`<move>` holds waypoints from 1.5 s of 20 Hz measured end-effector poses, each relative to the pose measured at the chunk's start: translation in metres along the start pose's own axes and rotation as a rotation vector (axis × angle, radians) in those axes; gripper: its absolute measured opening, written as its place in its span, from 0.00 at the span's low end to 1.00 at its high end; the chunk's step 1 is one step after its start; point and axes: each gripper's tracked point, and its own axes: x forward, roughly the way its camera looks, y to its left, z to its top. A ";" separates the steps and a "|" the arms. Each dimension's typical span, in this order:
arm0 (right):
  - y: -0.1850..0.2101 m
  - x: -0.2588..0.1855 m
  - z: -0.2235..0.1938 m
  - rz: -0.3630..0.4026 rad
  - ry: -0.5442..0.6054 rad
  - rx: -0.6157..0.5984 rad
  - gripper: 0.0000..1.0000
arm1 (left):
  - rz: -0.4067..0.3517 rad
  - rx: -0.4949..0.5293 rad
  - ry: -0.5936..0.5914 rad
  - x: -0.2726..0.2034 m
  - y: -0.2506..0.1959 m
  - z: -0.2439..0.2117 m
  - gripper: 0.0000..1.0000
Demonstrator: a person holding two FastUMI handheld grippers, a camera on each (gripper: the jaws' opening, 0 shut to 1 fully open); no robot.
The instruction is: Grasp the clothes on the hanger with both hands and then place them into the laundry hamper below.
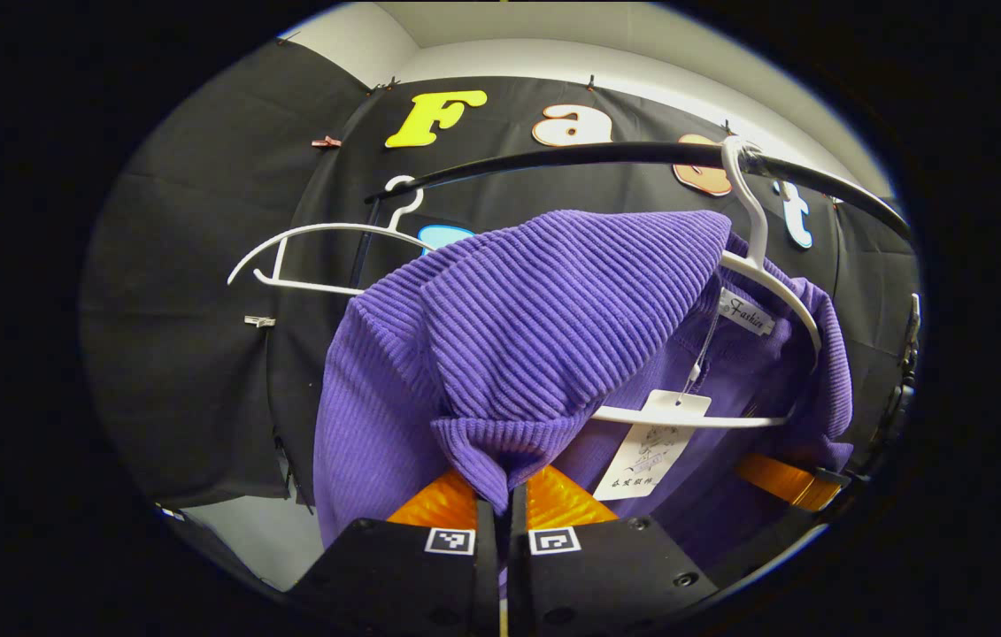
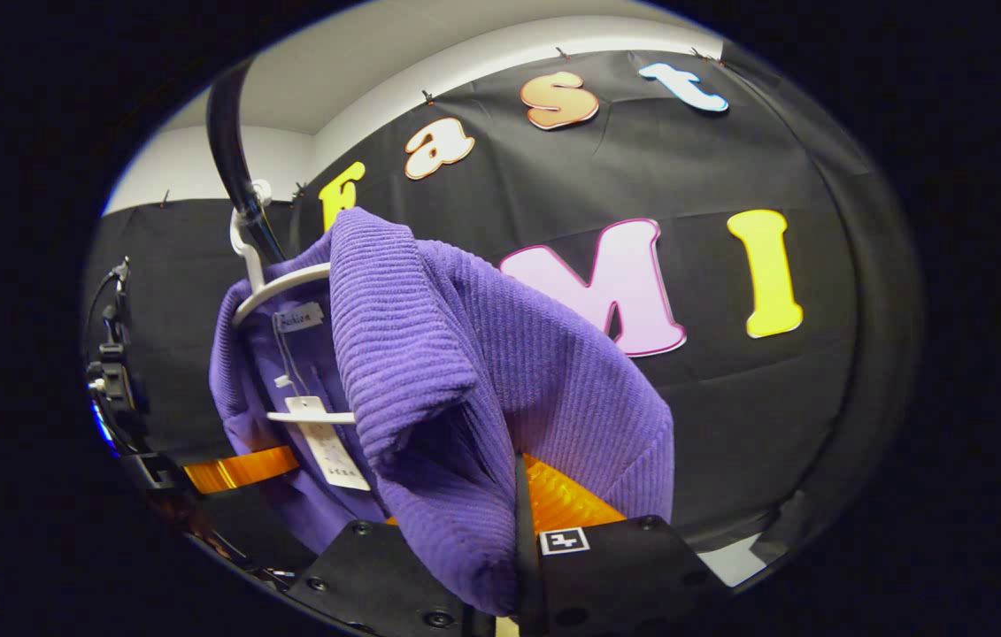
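Both shoulders of the purple sweater (image 1: pixel 500 354) sat pinched just ahead: the left hand-held gripper (image 1: pixel 502 495) and right hand-held gripper (image 2: pixel 513 531) each clamped a fold. It still draped the white hanger (image 1: pixel 761 274) beyond, which might snag and swing off the rail (image 1: pixel 606 157) when pulled. Both grippers pointed upward.

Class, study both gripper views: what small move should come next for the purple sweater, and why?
Probably lift both grippers a little and draw the purple sweater off the white hanger. Both the left gripper and the right gripper seem closed on knit folds, yet the sweater is draped on the hanger, which hooks the black rail.
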 end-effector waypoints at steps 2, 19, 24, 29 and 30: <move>0.006 -0.006 0.005 0.095 0.015 0.078 0.18 | -0.049 -0.004 0.032 -0.007 -0.001 0.001 0.08; 0.036 -0.059 0.146 0.428 -0.339 0.463 0.07 | 0.048 0.058 -0.262 -0.060 0.084 0.155 0.09; 0.072 -0.034 0.164 0.479 -0.366 0.461 0.07 | 0.140 0.109 -0.311 -0.039 0.123 0.178 0.07; 0.074 -0.013 0.167 0.469 -0.367 0.529 0.07 | 0.164 0.109 -0.202 0.002 0.149 0.137 0.08; 0.077 -0.010 0.162 0.460 -0.357 0.516 0.07 | 0.177 0.119 -0.171 0.010 0.153 0.124 0.08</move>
